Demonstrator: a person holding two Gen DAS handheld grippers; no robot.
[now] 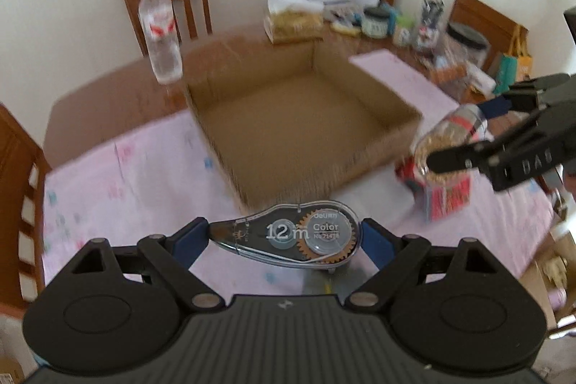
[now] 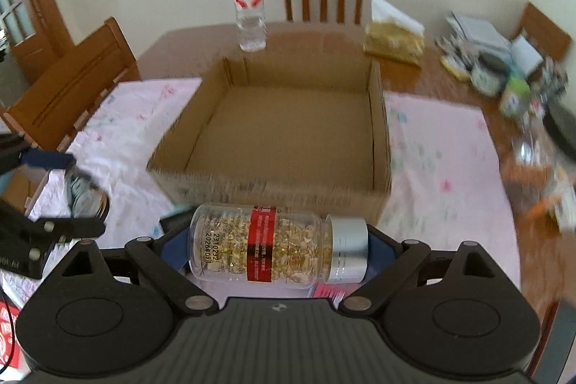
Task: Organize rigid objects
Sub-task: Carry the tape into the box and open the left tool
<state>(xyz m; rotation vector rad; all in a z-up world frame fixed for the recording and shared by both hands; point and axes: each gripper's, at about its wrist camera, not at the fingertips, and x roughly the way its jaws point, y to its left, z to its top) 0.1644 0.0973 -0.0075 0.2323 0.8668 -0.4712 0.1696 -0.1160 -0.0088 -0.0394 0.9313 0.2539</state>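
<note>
My left gripper [image 1: 284, 236] held a clear correction tape dispenser [image 1: 288, 234] lengthwise between its blue pads, above the pink tablecloth [image 1: 108, 175] just short of the empty cardboard box [image 1: 288, 117]. My right gripper [image 2: 279, 247] clamped a capsule bottle [image 2: 277, 247] end to end, base and silver cap, level before the same box.

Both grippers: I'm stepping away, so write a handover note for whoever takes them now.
Left gripper: shut on the correction tape dispenser, held flat above the pink cloth.
Right gripper: shut on the capsule bottle, held sideways, silver cap to the right.
Cardboard box: open, ahead of both grippers, nothing visible inside.
Done: both items picked up.
Left: likely place both in the box. A red packet lies right of the box; a water bottle stands beyond it.
</note>
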